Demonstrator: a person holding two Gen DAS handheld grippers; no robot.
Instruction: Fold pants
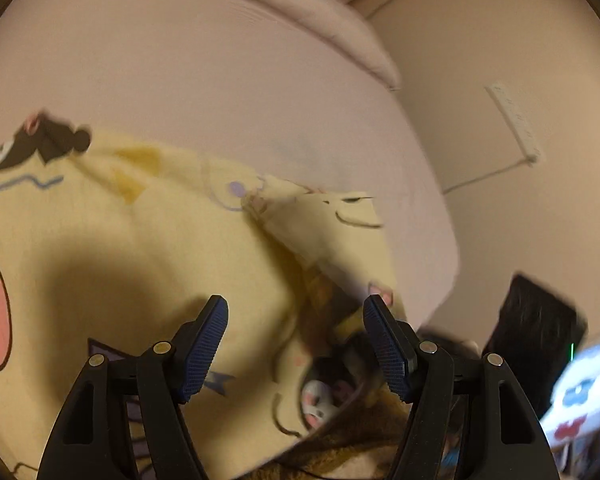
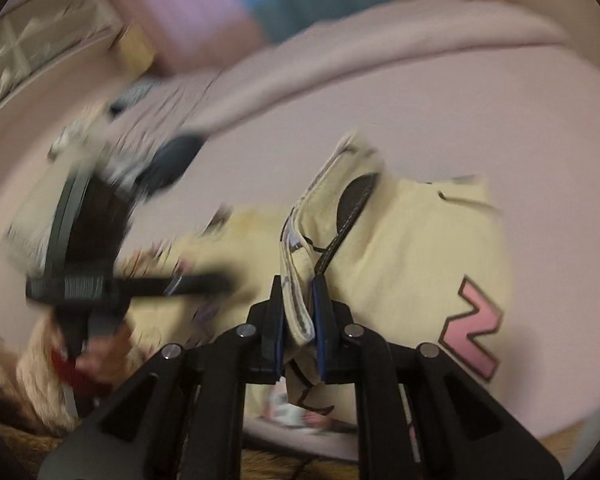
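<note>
The pants [image 1: 148, 216] are pale yellow with cartoon prints and lie spread on a pink bed [image 1: 220, 80]. My left gripper [image 1: 296, 320] is open and empty, hovering just above the cloth near a folded edge. In the right wrist view my right gripper [image 2: 298, 292] is shut on a thick folded edge of the pants [image 2: 412, 248] and holds it up off the bed [image 2: 460, 100]. The left gripper [image 2: 100, 280] shows there as a blurred black shape at the left, above the cloth.
A rolled pink blanket [image 1: 300, 12] lies along the far side of the bed. A power strip [image 1: 516, 124] hangs on the wall at right. A dark object [image 1: 536, 320] stands beside the bed. A brown furry rug [image 2: 28, 392] lies below the bed's near edge.
</note>
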